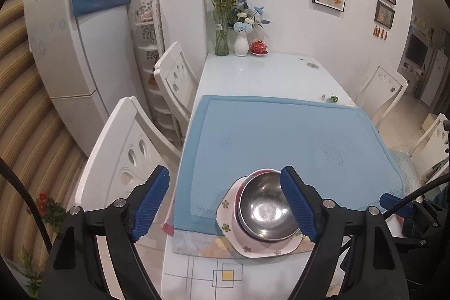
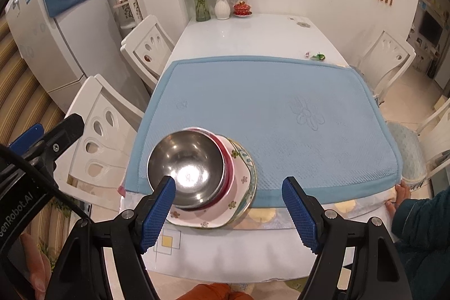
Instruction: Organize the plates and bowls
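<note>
In the left wrist view, the left gripper [image 1: 225, 204] is being held nearest the lens, its jaws spread wide apart and clamped on nothing. Between its blue fingertips [image 1: 153, 200] a steel bowl [image 1: 265, 211] is being framed; the right pad is overlapping the bowl's rim in the picture, though contact cannot be told. The bowl is being carried by a pink bowl [image 1: 254, 176], whose rim is peeking out behind it, and both are being borne by a flowered plate [image 1: 225, 215] at the near edge of a blue mat [image 1: 281, 131]. The mat is being supported by a white table [image 1: 253, 69], with vases of flowers [image 1: 233, 18] and a red lidded cup [image 1: 259, 47] at its far end.

In the right wrist view, the right gripper [image 2: 229, 211] is being held above the table's near edge, its jaws likewise wide apart and gripping nothing. The steel bowl [image 2: 187, 163] is being seen just above the left fingertip, nested in the pink bowl [image 2: 229, 162]. Beneath the flowered plate [image 2: 242, 179] a second plate's patterned rim [image 2: 251, 162] is being shown. The left gripper [image 2: 42, 139] is being seen at the left edge.
</note>
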Motion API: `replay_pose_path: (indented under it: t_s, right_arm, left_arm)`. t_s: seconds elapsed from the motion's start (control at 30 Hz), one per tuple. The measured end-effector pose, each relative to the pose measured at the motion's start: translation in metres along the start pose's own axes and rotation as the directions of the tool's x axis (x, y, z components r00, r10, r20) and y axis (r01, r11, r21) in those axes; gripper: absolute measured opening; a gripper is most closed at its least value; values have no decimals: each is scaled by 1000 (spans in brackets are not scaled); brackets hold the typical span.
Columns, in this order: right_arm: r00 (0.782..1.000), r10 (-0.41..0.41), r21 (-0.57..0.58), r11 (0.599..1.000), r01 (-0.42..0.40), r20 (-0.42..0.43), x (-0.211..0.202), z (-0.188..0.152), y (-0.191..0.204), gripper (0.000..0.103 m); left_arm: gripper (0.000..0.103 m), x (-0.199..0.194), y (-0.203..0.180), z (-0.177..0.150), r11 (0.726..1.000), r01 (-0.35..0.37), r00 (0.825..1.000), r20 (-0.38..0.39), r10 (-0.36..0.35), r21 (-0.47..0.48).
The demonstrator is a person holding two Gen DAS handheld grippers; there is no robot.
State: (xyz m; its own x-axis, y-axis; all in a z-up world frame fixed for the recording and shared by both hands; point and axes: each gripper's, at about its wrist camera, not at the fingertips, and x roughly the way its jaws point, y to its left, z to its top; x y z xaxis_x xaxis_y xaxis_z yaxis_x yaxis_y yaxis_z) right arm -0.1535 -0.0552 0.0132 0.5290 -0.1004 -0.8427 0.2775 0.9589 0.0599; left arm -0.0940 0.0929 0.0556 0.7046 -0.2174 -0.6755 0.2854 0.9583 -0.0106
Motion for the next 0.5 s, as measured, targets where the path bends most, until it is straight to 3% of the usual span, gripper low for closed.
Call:
replay_pose_path:
  t_s: [0.23, 0.5]
  right_arm:
    - [999, -25, 34, 999, 24, 41, 0, 14, -3, 76]
    - [994, -85, 69, 994, 80, 66, 6, 32, -13, 76]
  left_arm:
    - [80, 8, -4, 17, 999, 34, 999, 23, -35, 29]
    - [80, 27, -20, 38, 989, 118, 992, 24, -120, 95]
